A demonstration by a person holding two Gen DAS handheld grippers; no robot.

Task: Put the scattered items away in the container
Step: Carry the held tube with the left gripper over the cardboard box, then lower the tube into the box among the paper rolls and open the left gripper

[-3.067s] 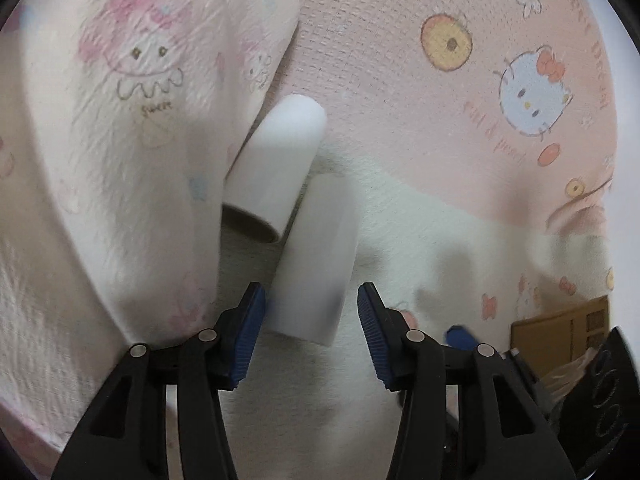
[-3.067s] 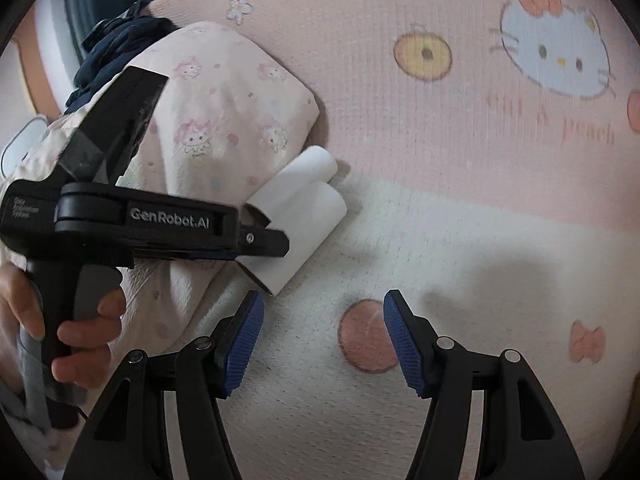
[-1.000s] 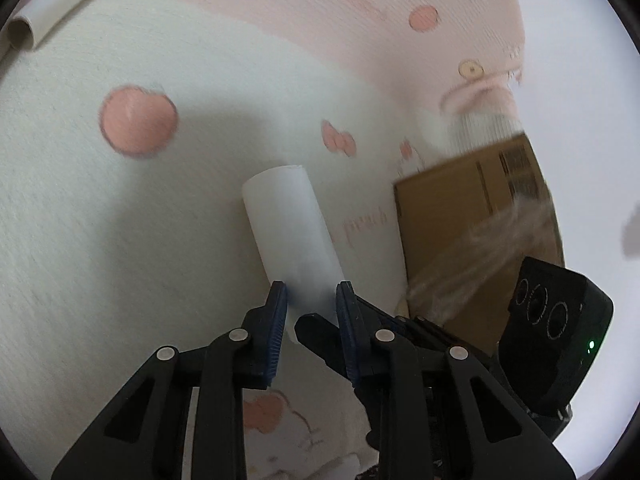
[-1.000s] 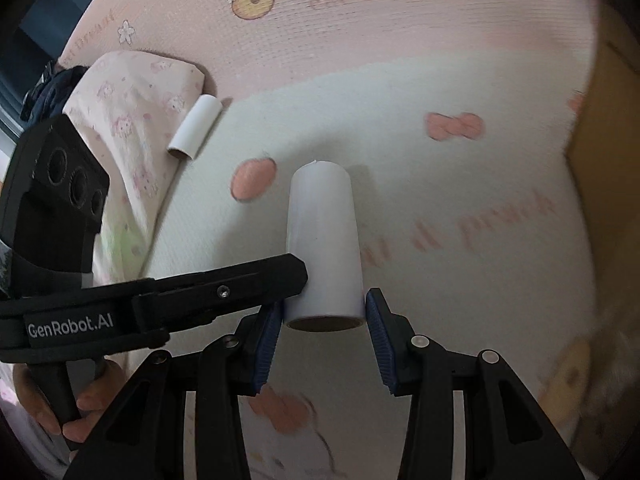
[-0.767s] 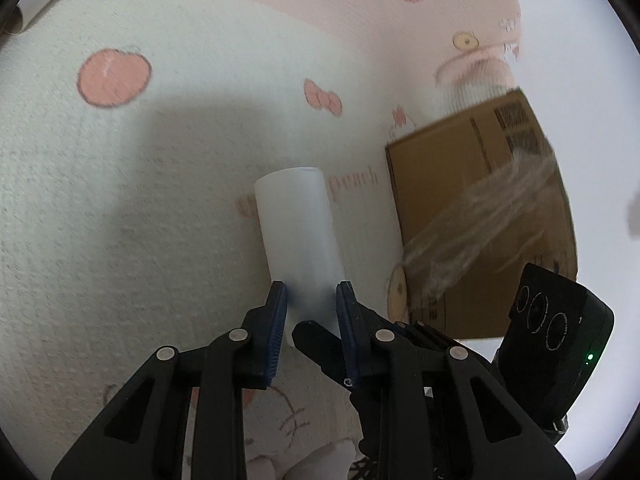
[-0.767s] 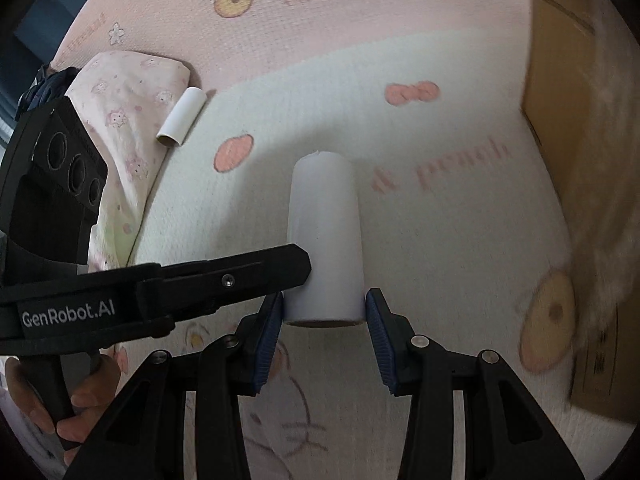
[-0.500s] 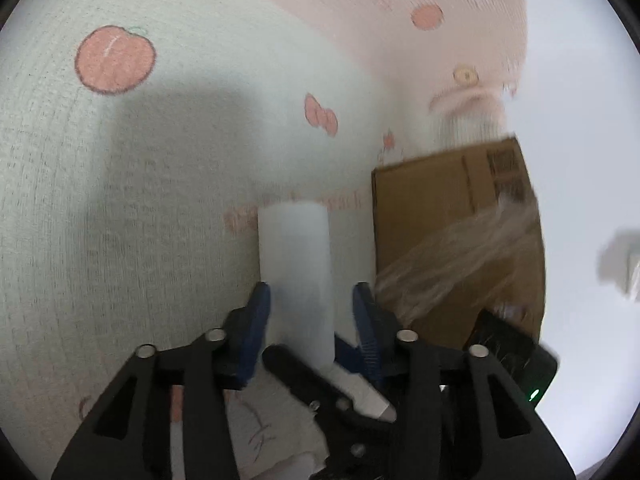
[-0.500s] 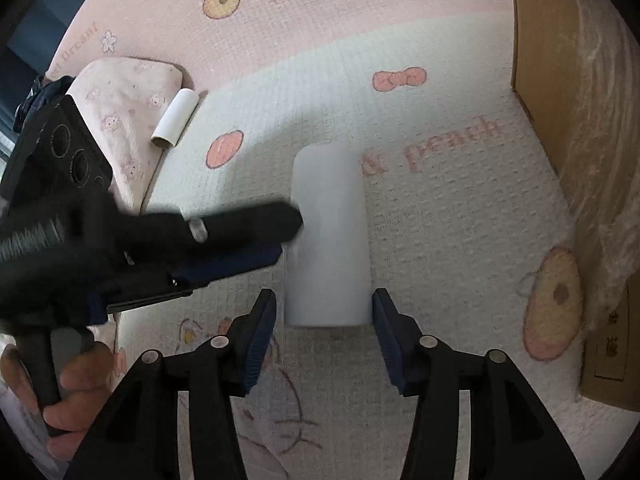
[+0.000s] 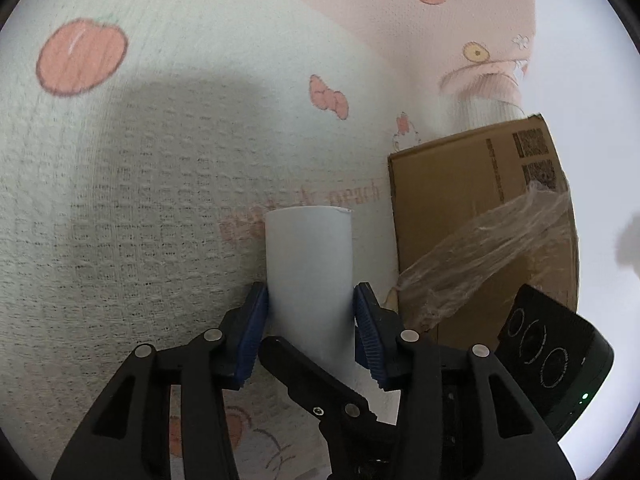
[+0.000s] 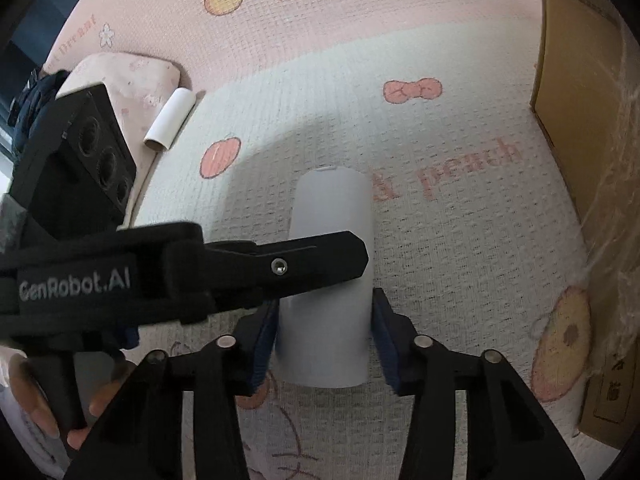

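Both the left gripper (image 9: 310,322) and the right gripper (image 10: 324,338), jaws just narrowing, clamp the white cardboard tube (image 10: 330,272) at centre frame, left of the brown cardboard box (image 9: 476,216).

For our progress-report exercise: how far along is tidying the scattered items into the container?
Done: nothing shows as packed; the cardboard box hides its inside. In hand: one white tube, gripped by the right gripper, whose jaws just closed further; the left gripper has just opened its jaws around it, grip unclear. Left: boxing this tube, then the second tube by the pillow.
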